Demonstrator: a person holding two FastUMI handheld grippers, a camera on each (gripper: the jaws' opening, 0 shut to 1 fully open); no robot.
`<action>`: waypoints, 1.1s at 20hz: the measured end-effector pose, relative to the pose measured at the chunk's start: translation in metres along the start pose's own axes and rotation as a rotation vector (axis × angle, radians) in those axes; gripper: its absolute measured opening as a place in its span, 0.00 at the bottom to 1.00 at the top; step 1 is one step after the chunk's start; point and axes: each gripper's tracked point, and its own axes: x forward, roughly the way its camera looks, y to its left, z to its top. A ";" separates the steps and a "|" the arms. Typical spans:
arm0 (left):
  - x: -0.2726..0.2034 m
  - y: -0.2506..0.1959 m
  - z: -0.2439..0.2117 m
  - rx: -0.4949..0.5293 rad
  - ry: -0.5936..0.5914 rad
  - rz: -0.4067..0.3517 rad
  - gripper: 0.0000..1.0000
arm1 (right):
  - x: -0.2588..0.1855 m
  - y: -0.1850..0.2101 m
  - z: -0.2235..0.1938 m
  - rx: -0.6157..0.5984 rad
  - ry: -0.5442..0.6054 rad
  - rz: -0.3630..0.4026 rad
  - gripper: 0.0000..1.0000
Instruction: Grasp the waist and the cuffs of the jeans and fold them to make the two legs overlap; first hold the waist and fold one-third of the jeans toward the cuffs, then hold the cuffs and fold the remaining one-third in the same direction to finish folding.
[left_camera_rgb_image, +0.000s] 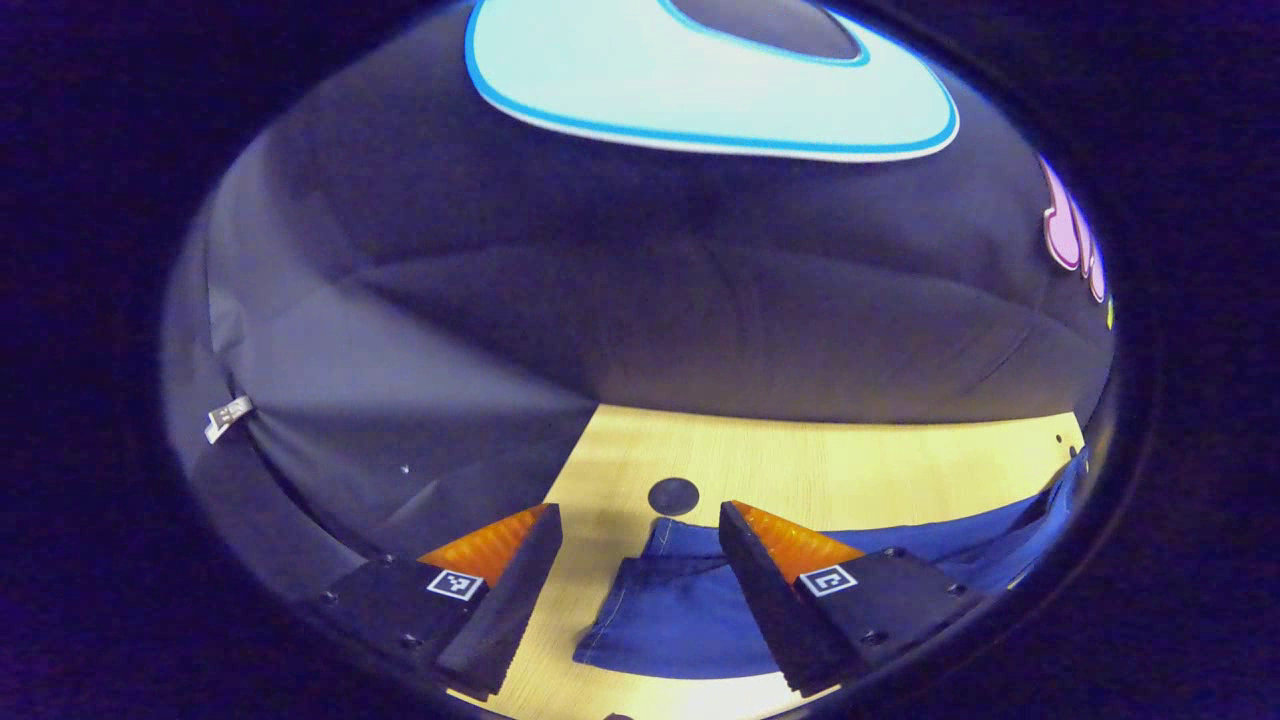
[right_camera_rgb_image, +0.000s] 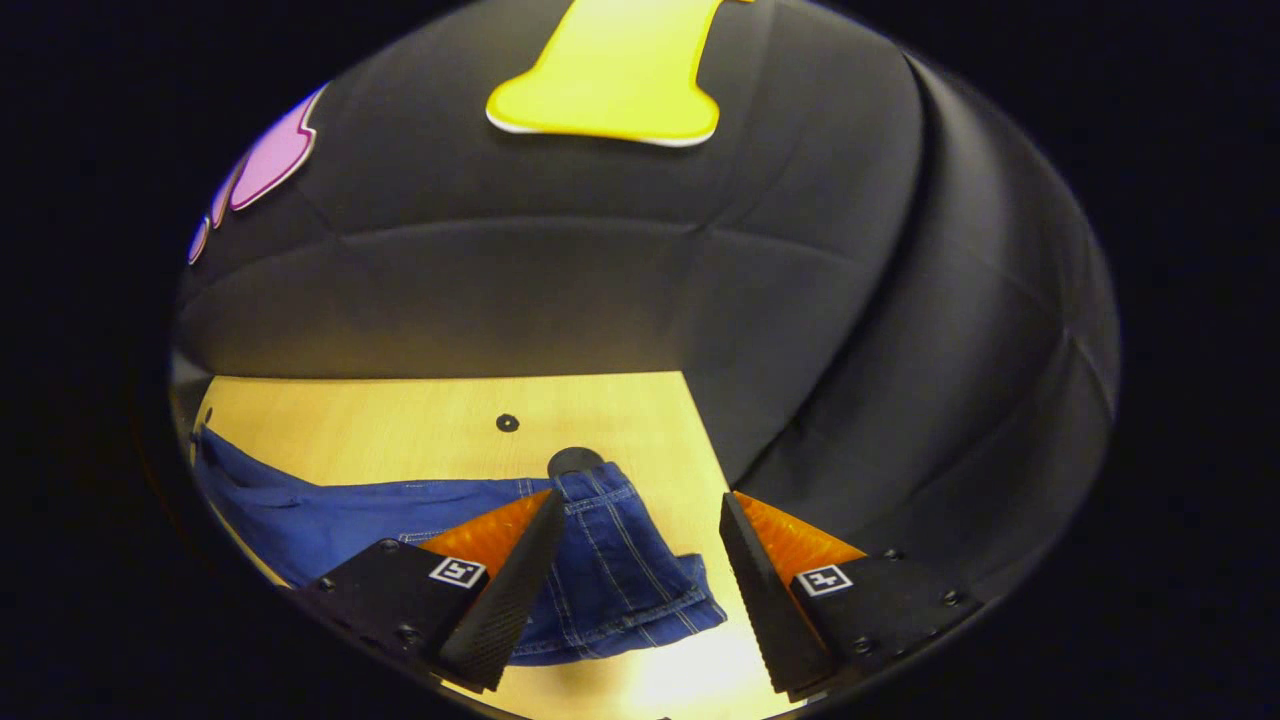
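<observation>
Jeans (right_camera_rgb_image: 600, 570) flat on pale wooden table (left_camera_rgb_image: 850, 460), black cloth wall (right_camera_rgb_image: 560, 290) behind, both hand-held grippers agape.

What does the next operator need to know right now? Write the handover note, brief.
Left gripper: open, holding nothing, above one end of the jeans.
Right gripper: open, holding nothing, above the other end of the jeans, the end with pocket stitching.
Jeans lie stretched out flat across the wooden table, near its front edge.
Done: no thirds fold visible; whether the legs already overlap cannot be told.
Left: grasp waist and cuffs, overlap the legs if needed, fold the waist third toward the cuffs, then fold the cuff third.
</observation>
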 end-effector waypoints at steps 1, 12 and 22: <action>-0.017 -0.001 0.006 0.001 -0.040 -0.002 0.99 | -0.002 0.003 -0.008 0.006 -0.014 -0.009 0.96; -0.164 -0.090 -0.079 0.043 -0.057 -0.101 0.99 | -0.006 -0.008 -0.100 0.294 0.044 -0.090 0.97; -0.202 -0.168 -0.125 0.002 0.012 -0.234 0.99 | 0.015 -0.029 -0.125 0.538 0.067 -0.128 0.98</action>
